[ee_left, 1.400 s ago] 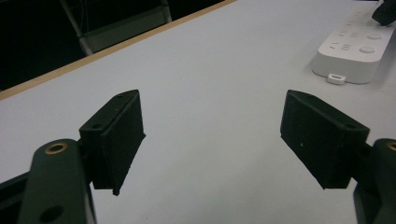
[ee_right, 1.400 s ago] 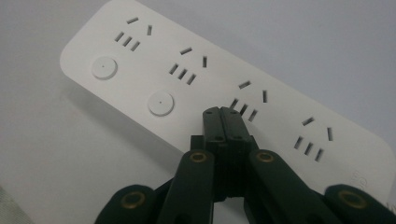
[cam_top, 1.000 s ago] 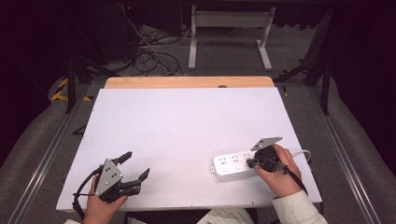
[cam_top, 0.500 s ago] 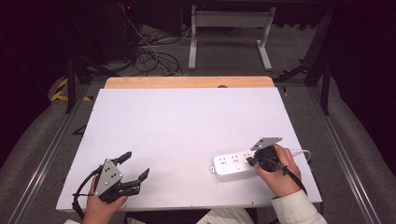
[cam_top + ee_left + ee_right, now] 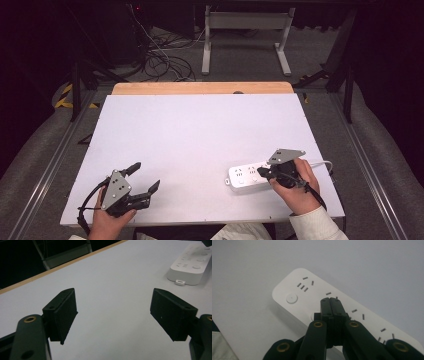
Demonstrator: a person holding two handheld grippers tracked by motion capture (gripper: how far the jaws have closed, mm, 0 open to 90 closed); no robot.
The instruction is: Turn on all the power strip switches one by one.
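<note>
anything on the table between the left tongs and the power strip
Nothing: in the high view, only bare white table separates the open left tongs from the power strip.

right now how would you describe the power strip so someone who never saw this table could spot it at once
On the white table, look to the near right corner, just in front of the person's right hand. The power strip lies flat there, a white bar with socket slots and round buttons, with the closed right gripper over its top. It is the sole loose object on the table.

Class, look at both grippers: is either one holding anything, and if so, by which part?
Nothing is held. The left gripper is open over bare table; the right gripper is shut, empty, above the power strip.
</note>
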